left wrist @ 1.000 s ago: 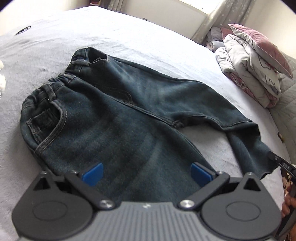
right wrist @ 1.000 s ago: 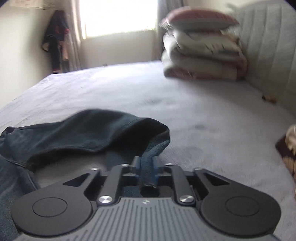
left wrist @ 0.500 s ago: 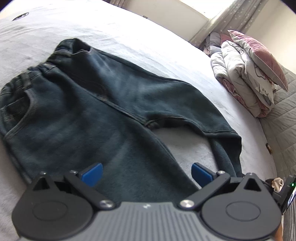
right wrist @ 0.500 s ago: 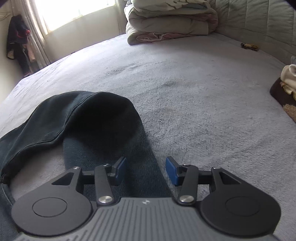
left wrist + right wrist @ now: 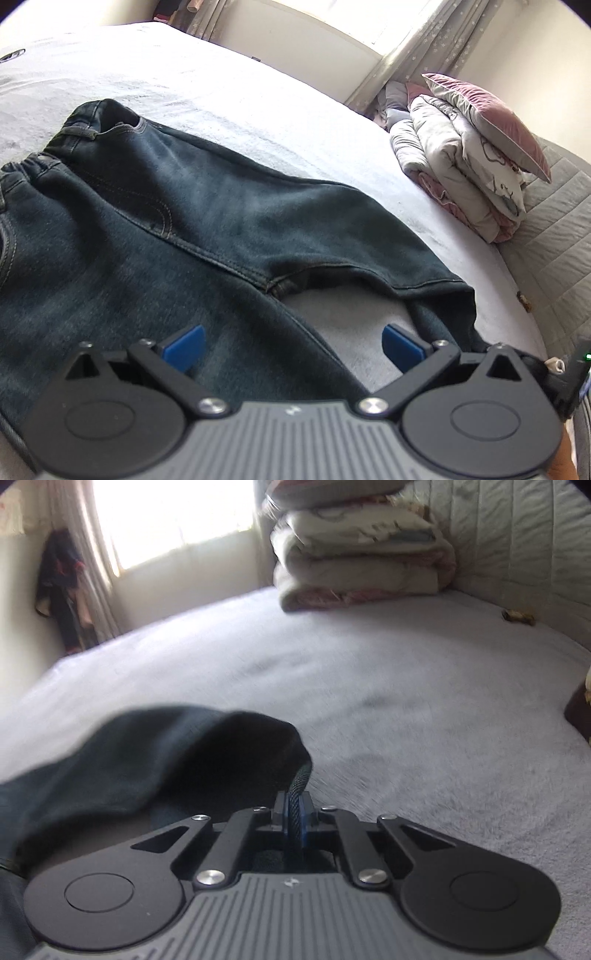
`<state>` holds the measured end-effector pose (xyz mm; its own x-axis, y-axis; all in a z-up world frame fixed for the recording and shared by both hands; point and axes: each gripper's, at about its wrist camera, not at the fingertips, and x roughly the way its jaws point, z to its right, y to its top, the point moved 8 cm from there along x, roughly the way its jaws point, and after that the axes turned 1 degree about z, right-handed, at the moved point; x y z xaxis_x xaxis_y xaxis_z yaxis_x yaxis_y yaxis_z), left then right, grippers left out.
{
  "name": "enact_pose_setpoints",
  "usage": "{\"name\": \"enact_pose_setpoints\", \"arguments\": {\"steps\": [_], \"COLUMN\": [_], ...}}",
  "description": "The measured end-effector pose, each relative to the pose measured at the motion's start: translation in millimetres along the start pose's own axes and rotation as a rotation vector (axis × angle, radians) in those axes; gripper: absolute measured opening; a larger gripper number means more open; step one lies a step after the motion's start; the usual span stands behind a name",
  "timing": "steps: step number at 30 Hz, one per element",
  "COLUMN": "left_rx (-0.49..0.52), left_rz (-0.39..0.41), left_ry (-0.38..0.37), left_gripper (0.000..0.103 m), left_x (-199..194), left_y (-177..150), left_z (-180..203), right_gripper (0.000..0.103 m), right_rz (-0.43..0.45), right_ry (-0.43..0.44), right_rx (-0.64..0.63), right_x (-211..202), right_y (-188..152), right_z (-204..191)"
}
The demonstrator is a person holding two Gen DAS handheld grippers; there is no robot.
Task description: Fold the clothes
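The right gripper is angled down toward the bed, its blue pads pressed together on a bunched edge of the jeans, at the end of one leg. From that pinch the dark denim rises in a hump and runs off to the left over the grey bedspread. The left gripper also tilts downward, low over the other trouser leg, its blue fingers spread wide with nothing pressed between them; the denim lies under the left finger and bare bedspread under the right. The jeans lie flat across the bed, waistband at far left, legs toward the grippers. A stack of folded bedding topped by a pink pillow sits by the quilted headboard.
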<state>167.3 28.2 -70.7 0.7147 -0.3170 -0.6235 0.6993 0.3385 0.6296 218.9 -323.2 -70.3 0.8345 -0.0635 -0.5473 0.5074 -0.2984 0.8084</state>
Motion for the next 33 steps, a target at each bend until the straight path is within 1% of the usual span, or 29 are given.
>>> {"name": "enact_pose_setpoints", "arguments": {"steps": [2,5,7,10,13,16,19,24,27,29,30,32,33], "left_rx": [0.006,0.009,0.006,-0.005,-0.021,-0.027,-0.024,-0.014,-0.011,-0.008,-0.009,-0.013,-0.016], "left_rz": [-0.005,0.001,0.008,0.018,0.013,0.019,0.017,0.000,-0.015,-0.023,-0.025,-0.028,-0.031], "left_ry": [-0.003,-0.011,-0.022,-0.041,-0.067,-0.075,-0.073,-0.070,-0.070,-0.066,-0.064,-0.063,-0.064], "left_gripper": [0.103,0.103,0.103,0.103,0.103,0.103,0.103,0.103,0.103,0.103,0.103,0.103,0.103], "left_x": [0,-3,-5,-10,-12,-14,-14,-10,-7,-7,-7,-7,-7], "left_y": [1,3,6,11,15,17,16,14,12,11,12,13,14], "left_z": [0,0,0,-2,-4,-5,-5,-4,-4,-5,-5,-7,-7], "right_gripper": [0.006,0.006,0.006,0.006,0.006,0.006,0.006,0.006,0.007,0.008,0.012,0.030,0.045], "right_rz": [0.027,0.066,0.071,0.068,0.039,-0.023,-0.086,-0.201,-0.233,-0.250,-0.259,-0.260,-0.237], "right_ry": [0.067,0.136,0.195,0.285,0.371,0.435,0.468,0.477,0.467,0.481,0.488,0.506,0.504], "right_rx": [-0.020,-0.071,-0.090,-0.150,-0.237,-0.329,-0.406,-0.490,-0.522,-0.503,-0.493,-0.443,-0.419], "right_x": [-16,-38,-49,-67,-80,-86,-85,-75,-70,-76,-79,-90,-96], "right_y": [9,16,16,10,-5,-29,-55,-93,-105,-100,-98,-83,-73], "right_z": [-17,-41,-55,-82,-111,-137,-156,-171,-172,-171,-171,-161,-153]}}
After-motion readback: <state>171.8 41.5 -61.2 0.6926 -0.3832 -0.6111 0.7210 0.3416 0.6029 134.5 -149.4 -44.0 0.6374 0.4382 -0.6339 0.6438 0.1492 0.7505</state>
